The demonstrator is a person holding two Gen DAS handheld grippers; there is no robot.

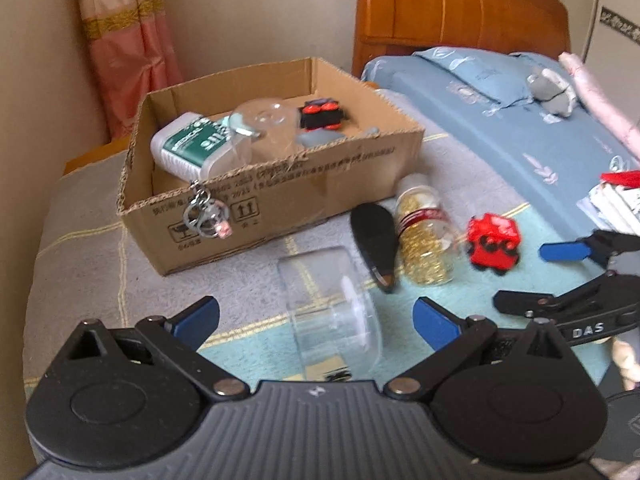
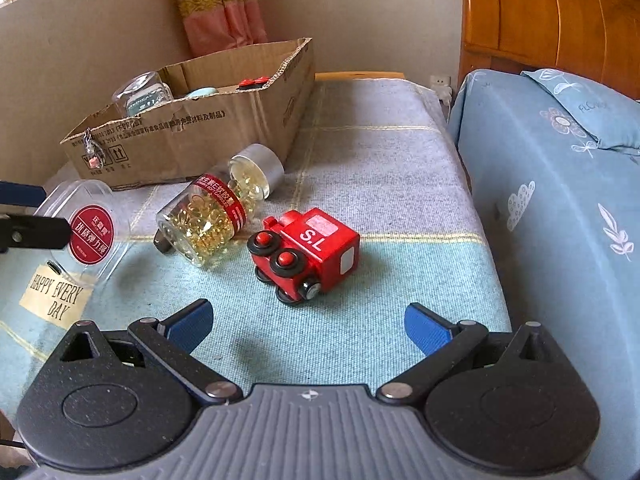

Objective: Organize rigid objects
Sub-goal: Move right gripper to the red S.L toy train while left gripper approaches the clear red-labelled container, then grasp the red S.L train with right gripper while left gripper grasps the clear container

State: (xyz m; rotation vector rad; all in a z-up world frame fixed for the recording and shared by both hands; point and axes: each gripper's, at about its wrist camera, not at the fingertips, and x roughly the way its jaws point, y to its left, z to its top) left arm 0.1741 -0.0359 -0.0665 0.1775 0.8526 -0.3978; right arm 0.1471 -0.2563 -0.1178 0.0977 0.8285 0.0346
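Observation:
A clear plastic jar lies on its side on the blanket, between the spread fingers of my left gripper, which is open and not touching it. In the right wrist view the same jar shows a red round label. A red toy train stands just ahead of my right gripper, which is open and empty. Beside the train lies a bottle of yellow capsules resting on a black flat object. The cardboard box holds a white-green bottle, a clear jar and a black-red toy.
A keychain hangs on the box's front wall. A bed with a blue sheet and wooden headboard borders the right. A "Happy Every Day" card lies on the blanket. Papers sit at far right.

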